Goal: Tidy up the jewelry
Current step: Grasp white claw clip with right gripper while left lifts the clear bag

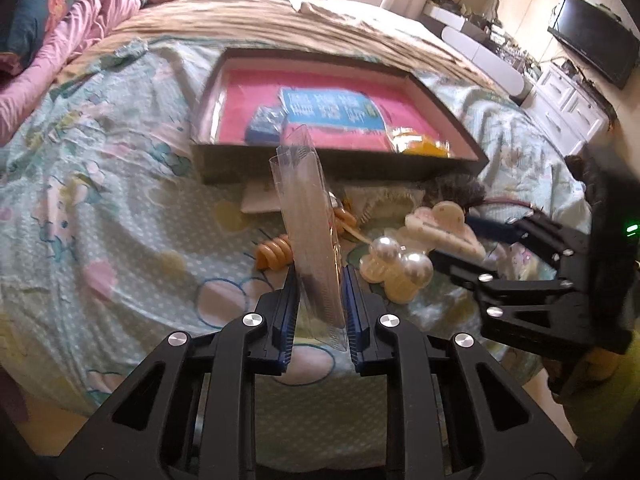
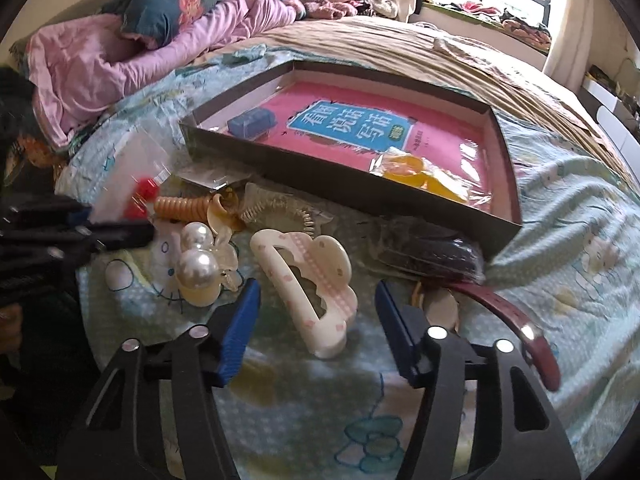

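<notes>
Clear packet [image 1: 310, 216] in left tool [image 1: 320, 312]; right tool [image 2: 316, 320] agape.

Both wrist cameras look forward and down over the bed [image 1: 100, 184], close above the scattered accessories. They share the dark tray [image 1: 344, 164] [image 2: 352, 190] and the pearl clip [image 1: 396, 268] [image 2: 198, 268].

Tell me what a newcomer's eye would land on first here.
The pink-lined tray on the bed, holding a blue-titled book. Nearer, a cream claw clip lies between the open right gripper's fingers. The left gripper pinches a clear packet upright.
</notes>
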`<state>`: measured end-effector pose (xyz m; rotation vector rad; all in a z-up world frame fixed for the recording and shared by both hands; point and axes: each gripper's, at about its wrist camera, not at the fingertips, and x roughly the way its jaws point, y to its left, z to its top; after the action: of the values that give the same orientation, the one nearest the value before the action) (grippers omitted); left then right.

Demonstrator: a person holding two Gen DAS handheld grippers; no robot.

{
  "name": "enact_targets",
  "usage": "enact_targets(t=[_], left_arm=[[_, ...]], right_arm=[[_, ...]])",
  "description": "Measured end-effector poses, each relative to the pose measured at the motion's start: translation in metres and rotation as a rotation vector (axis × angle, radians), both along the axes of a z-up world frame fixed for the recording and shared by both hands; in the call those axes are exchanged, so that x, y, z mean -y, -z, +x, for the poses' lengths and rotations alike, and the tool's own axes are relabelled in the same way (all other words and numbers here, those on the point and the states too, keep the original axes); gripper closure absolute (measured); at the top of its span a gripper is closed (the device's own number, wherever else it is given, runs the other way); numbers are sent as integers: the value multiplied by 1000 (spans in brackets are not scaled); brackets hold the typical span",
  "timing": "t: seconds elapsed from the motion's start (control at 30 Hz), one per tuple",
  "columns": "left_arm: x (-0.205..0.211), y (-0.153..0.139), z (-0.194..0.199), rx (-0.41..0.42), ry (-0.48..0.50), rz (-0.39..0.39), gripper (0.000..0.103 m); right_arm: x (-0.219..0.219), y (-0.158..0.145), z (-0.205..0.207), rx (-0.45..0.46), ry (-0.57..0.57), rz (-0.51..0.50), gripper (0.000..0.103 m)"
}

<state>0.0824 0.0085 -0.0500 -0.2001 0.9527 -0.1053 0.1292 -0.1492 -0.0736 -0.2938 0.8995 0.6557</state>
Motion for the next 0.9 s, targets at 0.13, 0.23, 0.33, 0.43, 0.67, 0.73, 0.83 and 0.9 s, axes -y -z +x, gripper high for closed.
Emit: enact_targets(t=[0.13, 0.23, 0.33, 0.43, 0.67, 0.73, 0.83, 0.9], left_arm=[[-13, -7, -1, 17, -29, -15, 89], [-22, -12, -2, 30, -49, -21, 89], [-29, -15, -2, 41, -67, -26, 89], [-33, -17, -3, 48, -77, -29, 89], [-39, -24, -3, 71, -87, -26, 89], [-39, -25, -2, 75, -88, -26, 89], [-39, -26, 0, 77, -89, -24, 89], [-38, -26, 1, 76, -87, -24, 89]], right_arm=[[-4, 5, 3, -18, -7, 8, 59], [-1, 2, 2, -24, -1, 35, 60], [5, -7, -1, -19, 15, 65, 62], [12, -18, -3, -7, 27, 95, 63], [31, -45, -6, 35, 64, 162, 63], [36, -52, -5, 54, 75, 174, 63], [44, -63, -1, 76, 101, 199, 63], [49, -68, 4, 85, 117, 211, 63]])
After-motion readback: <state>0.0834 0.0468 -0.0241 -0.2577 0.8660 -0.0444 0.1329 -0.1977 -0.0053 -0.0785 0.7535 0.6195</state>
